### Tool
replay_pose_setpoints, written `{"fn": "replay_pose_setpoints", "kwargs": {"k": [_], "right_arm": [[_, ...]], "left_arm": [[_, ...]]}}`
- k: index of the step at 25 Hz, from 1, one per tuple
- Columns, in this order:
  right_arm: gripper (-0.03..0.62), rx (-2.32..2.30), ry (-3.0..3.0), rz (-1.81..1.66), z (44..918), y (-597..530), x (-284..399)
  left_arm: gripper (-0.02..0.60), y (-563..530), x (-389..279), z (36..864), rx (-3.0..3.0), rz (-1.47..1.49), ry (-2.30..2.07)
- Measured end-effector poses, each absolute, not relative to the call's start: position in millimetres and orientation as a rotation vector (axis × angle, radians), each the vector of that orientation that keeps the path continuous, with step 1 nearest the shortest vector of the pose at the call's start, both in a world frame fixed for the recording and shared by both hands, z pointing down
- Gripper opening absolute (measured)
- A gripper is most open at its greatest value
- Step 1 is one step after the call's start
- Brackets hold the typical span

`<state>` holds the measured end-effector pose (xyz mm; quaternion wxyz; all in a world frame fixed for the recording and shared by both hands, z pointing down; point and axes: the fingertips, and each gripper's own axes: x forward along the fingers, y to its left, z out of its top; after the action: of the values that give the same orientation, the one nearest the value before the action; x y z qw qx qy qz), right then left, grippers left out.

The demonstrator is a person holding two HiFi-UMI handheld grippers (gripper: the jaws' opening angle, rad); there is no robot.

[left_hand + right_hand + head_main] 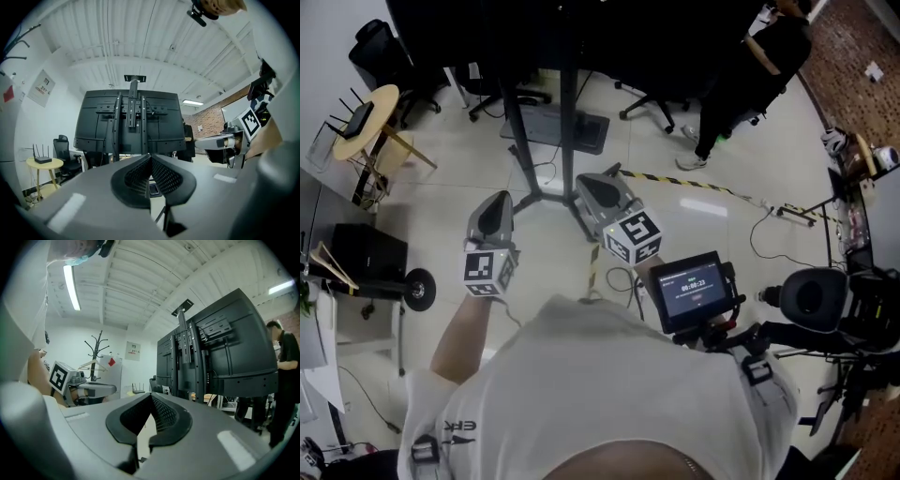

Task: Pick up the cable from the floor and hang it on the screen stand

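A yellow-and-black striped cable (694, 185) lies on the pale floor, running right from the foot of the screen stand (567, 103); another stretch shows below my right gripper. The stand is a black column carrying a big dark screen (133, 117), which fills the right side of the right gripper view (220, 348). My left gripper (495, 200) and right gripper (592, 185) are held side by side above the floor, pointing level toward the stand's base. Both are shut with nothing between the jaws (150, 157) (151, 395). Neither touches the cable.
A round wooden table (366, 117) with a router stands at the left, office chairs behind the stand. A person in black (741, 84) stands at the back right. A small monitor on a rig (694, 289) sits at my right. A coat rack (96, 350) stands by the wall.
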<state>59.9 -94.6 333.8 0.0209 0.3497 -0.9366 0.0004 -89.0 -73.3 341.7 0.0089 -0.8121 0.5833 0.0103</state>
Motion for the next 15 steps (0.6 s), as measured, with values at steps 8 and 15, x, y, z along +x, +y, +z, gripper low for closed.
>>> {"fn": "replay_pose_setpoints", "kwargs": {"k": [8,15], "right_arm": [[0.014,1.104,-2.868,0.069,356.5,-82.9,76.5],[0.014,1.098,-2.86,0.1,366.9,-87.7,76.9]], "left_arm": [[0.002,-66.1,-81.4,360.9,-2.538,-0.012,1.824],[0.002,-68.8,-80.8,373.8,-2.513,-0.063,1.812]]}}
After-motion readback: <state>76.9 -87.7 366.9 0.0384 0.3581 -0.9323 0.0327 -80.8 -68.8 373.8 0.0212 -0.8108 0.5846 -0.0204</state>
